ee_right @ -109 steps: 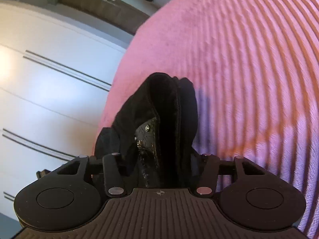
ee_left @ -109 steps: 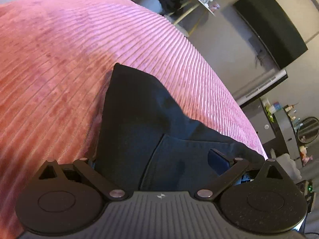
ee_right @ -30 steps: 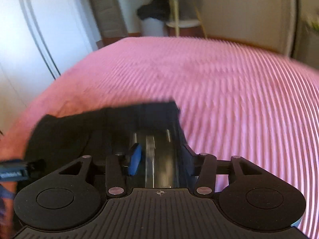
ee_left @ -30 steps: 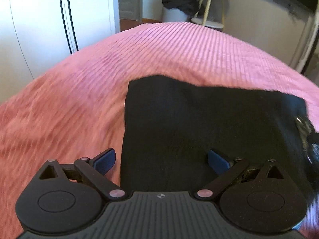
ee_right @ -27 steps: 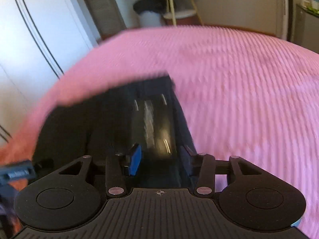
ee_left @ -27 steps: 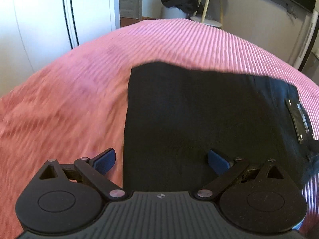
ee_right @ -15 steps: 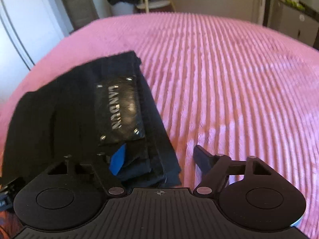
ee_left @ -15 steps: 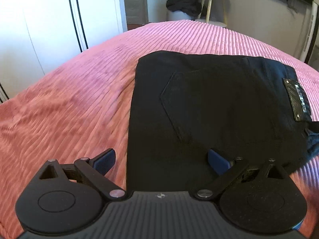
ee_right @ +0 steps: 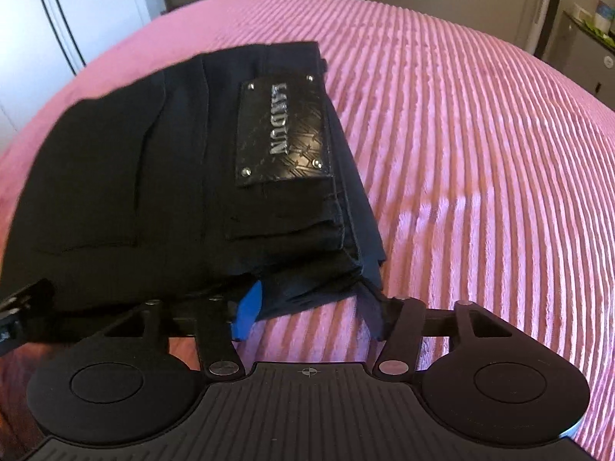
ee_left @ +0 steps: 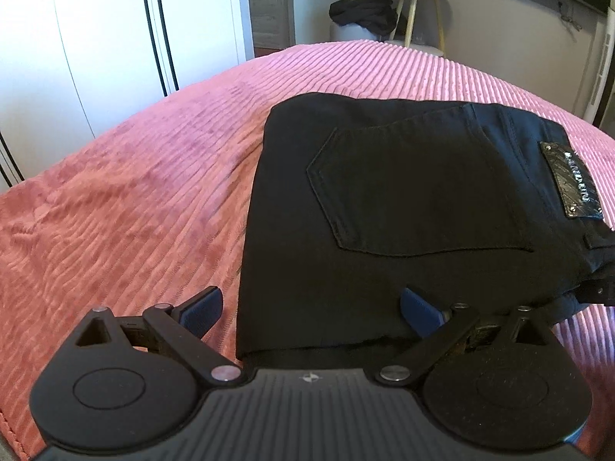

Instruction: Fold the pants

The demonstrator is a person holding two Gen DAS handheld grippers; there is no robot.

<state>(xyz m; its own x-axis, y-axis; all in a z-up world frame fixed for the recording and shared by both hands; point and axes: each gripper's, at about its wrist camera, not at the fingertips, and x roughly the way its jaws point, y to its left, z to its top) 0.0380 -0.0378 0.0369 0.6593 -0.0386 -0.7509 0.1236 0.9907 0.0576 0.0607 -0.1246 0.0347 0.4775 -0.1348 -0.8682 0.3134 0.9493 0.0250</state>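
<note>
Left wrist view: the folded black pants (ee_left: 403, 207) lie flat on a pink ribbed bedspread (ee_left: 134, 199), one back pocket (ee_left: 415, 188) facing up.
Wardrobe: white doors (ee_left: 96, 46) with dark vertical seams stand beyond the bed's left edge.
Left gripper (ee_left: 311, 309): jaws wide apart, clamping nothing; the left blue pad (ee_left: 201, 309) hangs over bare bedspread just beside the pants' near left corner, and the right pad (ee_left: 421, 313) sits over the dark cloth (whether it touches cannot be told).
Background: a pale side table (ee_left: 419, 7) stands by the far wall, with a heap of dark clothing (ee_left: 363, 9) on a round grey stool just left of it.
Leather patch (ee_left: 570, 182): glossy black, on the waistband at the bundle's right end.
Right wrist view: the same pants (ee_right: 161, 176) fill the left half of the frame, their stacked layers showing along the right edge.
Patch lettering (ee_right: 278, 119): metal letters, riveted at the corners (they appear to read LANDUN).
Right gripper (ee_right: 311, 315): jaws have just been closing a little but stand apart; the bundle's near right corner lies between them, and neither the blue left pad (ee_right: 248, 315) nor the dark right finger (ee_right: 374, 317) visibly presses on it.
Right side: bare pink bedspread (ee_right: 480, 134), sunlit in patches.
</note>
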